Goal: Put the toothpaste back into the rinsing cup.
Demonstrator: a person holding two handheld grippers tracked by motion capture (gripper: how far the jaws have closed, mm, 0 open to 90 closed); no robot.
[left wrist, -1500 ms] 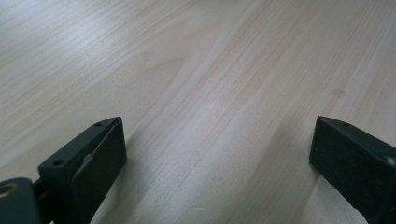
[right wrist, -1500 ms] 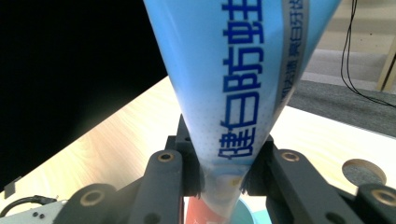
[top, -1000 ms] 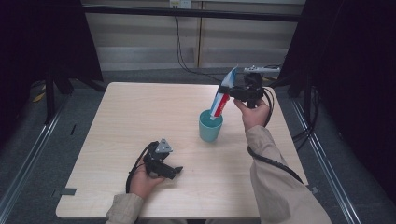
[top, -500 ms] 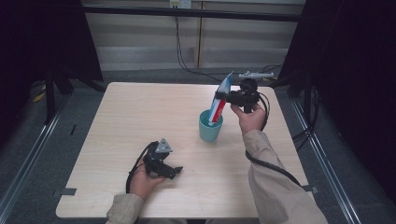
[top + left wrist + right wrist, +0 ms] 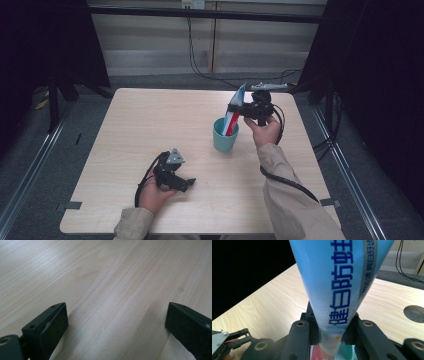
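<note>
Vertically, the toothpaste tube (image 5: pixel 233 114) stood with its lower end inside the teal cup (image 5: pixel 225 137), right of centre on the surface (image 5: pixel 150 125); the right gripper (image 5: pixel 239 111) clamped its midsection, while the left gripper (image 5: pixel 186 184), wide open and empty, rested near-left.

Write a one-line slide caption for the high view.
Right gripper lowers a blue toothpaste tube into a teal cup; left gripper rests open on the table.

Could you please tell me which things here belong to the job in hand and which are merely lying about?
In the job:
- toothpaste tube, clamped in the right gripper
- teal cup, with the tube's lower end inside

Idle:
- left gripper, open, resting on the table
- cables on the floor behind
</note>
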